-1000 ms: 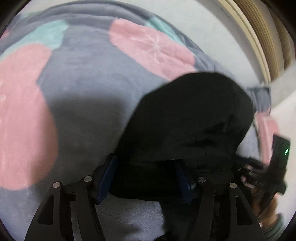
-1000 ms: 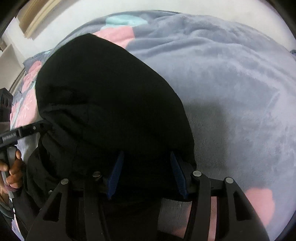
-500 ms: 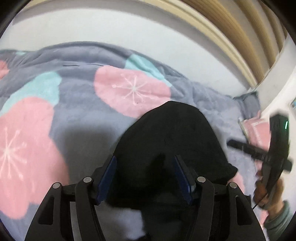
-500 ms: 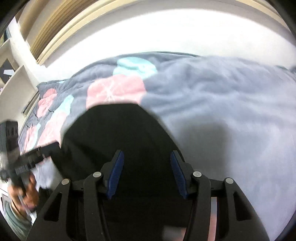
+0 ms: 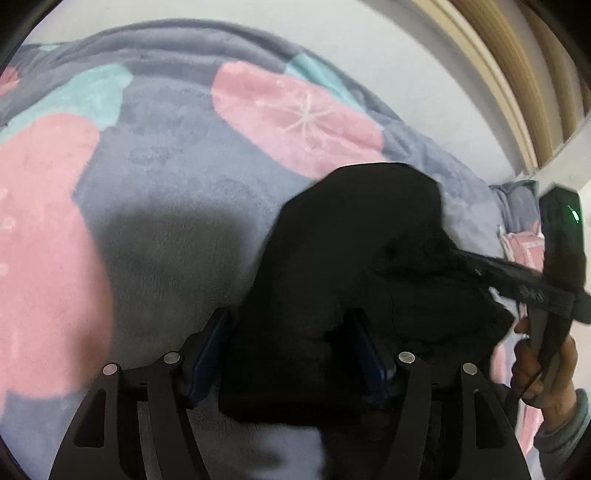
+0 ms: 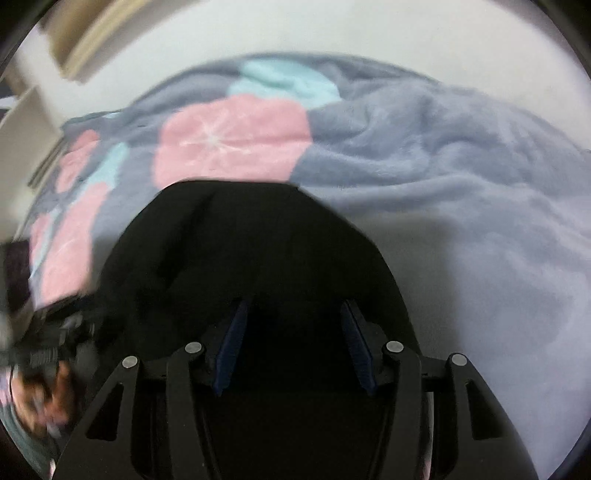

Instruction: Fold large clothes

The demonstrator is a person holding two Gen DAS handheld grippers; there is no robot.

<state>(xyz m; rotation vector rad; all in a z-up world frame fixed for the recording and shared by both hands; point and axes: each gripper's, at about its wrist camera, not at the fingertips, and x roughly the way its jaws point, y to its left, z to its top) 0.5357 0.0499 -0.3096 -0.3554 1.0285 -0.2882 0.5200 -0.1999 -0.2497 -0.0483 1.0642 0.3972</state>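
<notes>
Nearest to each claw is the black garment (image 5: 354, 258). It fills the gap between the blue pads of the left claw (image 5: 291, 354), whose jaws are opening at this moment with a thick bunch of the dark cloth between them; whether the pads press on it I cannot tell, the cloth being too dark to read. The right claw (image 6: 295, 347) stands about half open around another bunch of the same garment (image 6: 251, 258), and there too the grip itself is lost in the black.

I would say the fold is in mid-course: both claws have an edge of the garment gathered up off the bed, with the rest humped just ahead of them. The next move, I judge, calls for carrying both edges together, level with one another, so the cloth lands flat instead of bunching.

To the right of the left claw, close by, a hand (image 5: 543, 373) with a grey cuff grips the handle of the other tool.

Beyond the garment lies the blanket (image 5: 177, 192), a soft grey fleece with large pink and teal rounds, rumpled on the far right side. Farther still is a pale wall (image 6: 332, 33), and off to one side some wooden slats (image 5: 517, 74).
</notes>
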